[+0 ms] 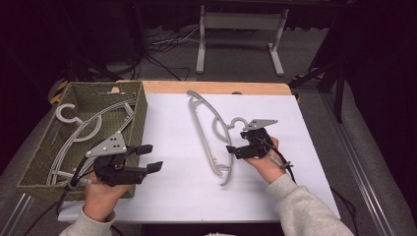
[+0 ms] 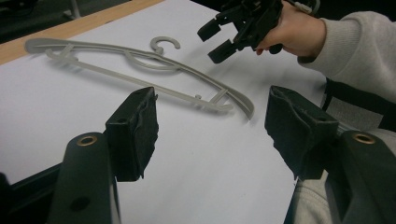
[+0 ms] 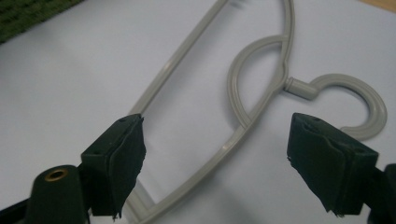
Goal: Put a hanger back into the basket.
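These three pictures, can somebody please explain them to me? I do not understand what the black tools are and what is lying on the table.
A person sits at a table and holds a two-jaw tool in each hand: the left gripper and the right gripper. The high view looks down from above; the other two come from small cameras riding on the grippers, looking along their jaws. On the white sheet lies a grey hanger. The basket at the left holds more hangers. Both grippers are open and hold nothing; the right one is poised over the grey hanger.

A dim lab: white-covered table (image 1: 196,196), floor cables (image 1: 167,44), and metal stand legs (image 1: 241,29).
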### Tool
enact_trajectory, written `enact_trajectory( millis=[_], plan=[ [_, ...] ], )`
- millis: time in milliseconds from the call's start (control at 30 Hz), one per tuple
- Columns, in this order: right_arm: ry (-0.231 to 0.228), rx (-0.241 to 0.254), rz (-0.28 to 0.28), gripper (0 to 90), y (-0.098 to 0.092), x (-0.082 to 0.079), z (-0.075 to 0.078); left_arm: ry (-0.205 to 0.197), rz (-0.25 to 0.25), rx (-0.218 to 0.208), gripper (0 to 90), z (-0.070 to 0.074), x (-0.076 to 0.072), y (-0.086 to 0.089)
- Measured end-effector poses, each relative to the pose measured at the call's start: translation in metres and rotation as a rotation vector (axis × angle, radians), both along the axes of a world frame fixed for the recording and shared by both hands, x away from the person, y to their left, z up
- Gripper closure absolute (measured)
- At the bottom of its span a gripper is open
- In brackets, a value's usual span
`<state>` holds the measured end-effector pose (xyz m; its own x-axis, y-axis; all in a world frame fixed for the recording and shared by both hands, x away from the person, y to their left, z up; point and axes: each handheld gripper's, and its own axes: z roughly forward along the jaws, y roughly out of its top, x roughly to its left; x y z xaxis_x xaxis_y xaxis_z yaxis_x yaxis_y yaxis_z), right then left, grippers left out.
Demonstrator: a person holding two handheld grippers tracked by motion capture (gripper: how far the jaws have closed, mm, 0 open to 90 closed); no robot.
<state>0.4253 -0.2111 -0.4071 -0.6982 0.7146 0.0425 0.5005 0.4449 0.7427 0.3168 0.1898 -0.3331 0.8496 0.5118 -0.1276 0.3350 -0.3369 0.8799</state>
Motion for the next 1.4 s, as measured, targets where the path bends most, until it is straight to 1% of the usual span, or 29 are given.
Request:
enact_trajectory(
  millis=[133, 233, 333, 400, 467, 533, 567, 600, 667, 700, 733, 767, 800, 833, 933, 967, 1000, 1033, 1133, 1200, 1267, 1333, 1400],
  plan=[
    [0.051, -0.031, -0.017, 19.6, 0.006, 0.009, -0.011, 0.005, 0.002, -0.002, 35.2, 0.0, 0.0, 0.0],
    [0.072, -0.057, -0.015, 19.6, 0.013, 0.013, -0.017, 0.005, -0.002, 0.0, 35.2, -0.001, 0.0, -0.001],
    [0.072, -0.095, -0.005, 21.2, 0.022, 0.013, -0.024, 0.005, -0.001, 0.0, 35.3, 0.0, 0.0, -0.001],
    [0.054, -0.104, -0.001, 23.5, 0.024, 0.012, -0.024, 0.004, -0.001, -0.001, 35.3, 0.0, 0.0, 0.0],
    [0.051, -0.096, 0.014, 31.0, 0.025, 0.011, -0.023, 0.005, -0.003, 0.0, 35.3, 0.0, 0.0, 0.0],
    [0.051, -0.078, 0.044, 48.0, 0.026, 0.009, -0.02, 0.001, -0.001, -0.001, 35.3, -0.001, 0.0, -0.001],
    [0.05, -0.074, 0.079, 61.1, 0.027, 0.007, -0.018, 0.004, -0.003, 0.001, 35.3, -0.001, 0.0, -0.001],
    [0.053, -0.065, 0.106, 69.0, 0.028, 0.005, -0.018, 0.003, -0.005, 0.005, 35.3, -0.001, 0.001, -0.001],
    [0.067, -0.059, 0.131, 79.0, 0.03, 0.004, -0.018, 0.003, -0.004, 0.004, 35.4, -0.001, 0.001, -0.001],
    [0.066, -0.067, 0.146, 78.4, 0.032, 0.003, -0.019, 0.003, -0.004, 0.002, 35.4, -0.001, 0.001, -0.001],
    [0.031, -0.09, 0.114, 75.6, 0.035, 0.0, -0.02, 0.007, -0.002, 0.002, 35.4, -0.001, 0.001, -0.001],
    [0.051, -0.095, 0.125, 85.1, 0.036, 0.0, -0.021, 0.005, -0.002, 0.004, 35.4, -0.001, 0.001, -0.001],
    [0.092, -0.08, 0.149, 90.0, 0.036, 0.0, -0.023, 0.002, -0.002, 0.005, 35.4, -0.001, 0.001, -0.001],
    [0.119, -0.084, 0.164, 90.0, 0.037, 0.001, -0.026, 0.004, 0.0, 0.002, 35.4, -0.001, 0.001, -0.001],
    [0.158, -0.13, 0.185, 90.0, 0.039, 0.0, -0.032, 0.001, 0.0, 0.002, 35.5, -0.001, 0.001, -0.001],
    [0.158, -0.13, 0.185, 90.0, 0.039, 0.0, -0.032, 0.001, 0.0, 0.002, 35.5, -0.001, 0.001, -0.001],
    [0.174, -0.144, 0.183, 90.0, 0.039, -0.001, -0.034, 0.003, -0.003, 0.006, 35.5, -0.001, 0.001, -0.001],
    [0.175, -0.146, 0.183, 90.0, 0.038, -0.003, -0.033, 0.002, -0.003, 0.006, 35.5, -0.001, 0.001, -0.001],
    [0.183, -0.178, 0.184, 90.0, 0.031, -0.009, -0.031, 0.006, -0.004, 0.001, 35.5, -0.002, 0.001, -0.002],
    [0.186, -0.198, 0.185, 90.0, 0.022, -0.014, -0.03, 0.007, -0.004, -0.001, 35.5, -0.002, 0.001, -0.003],
    [0.202, -0.194, 0.174, 90.0, 0.01, -0.019, -0.029, 0.009, -0.005, 0.002, 35.5, -0.002, 0.002, -0.004],
    [0.217, -0.191, 0.164, 90.0, -0.006, -0.024, -0.028, 0.012, -0.009, 0.005, 35.5, -0.003, 0.002, -0.004],
    [0.23, -0.184, 0.143, 90.0, -0.026, -0.028, -0.028, 0.013, -0.009, 0.005, 35.5, -0.003, 0.001, -0.004]
  ],
)
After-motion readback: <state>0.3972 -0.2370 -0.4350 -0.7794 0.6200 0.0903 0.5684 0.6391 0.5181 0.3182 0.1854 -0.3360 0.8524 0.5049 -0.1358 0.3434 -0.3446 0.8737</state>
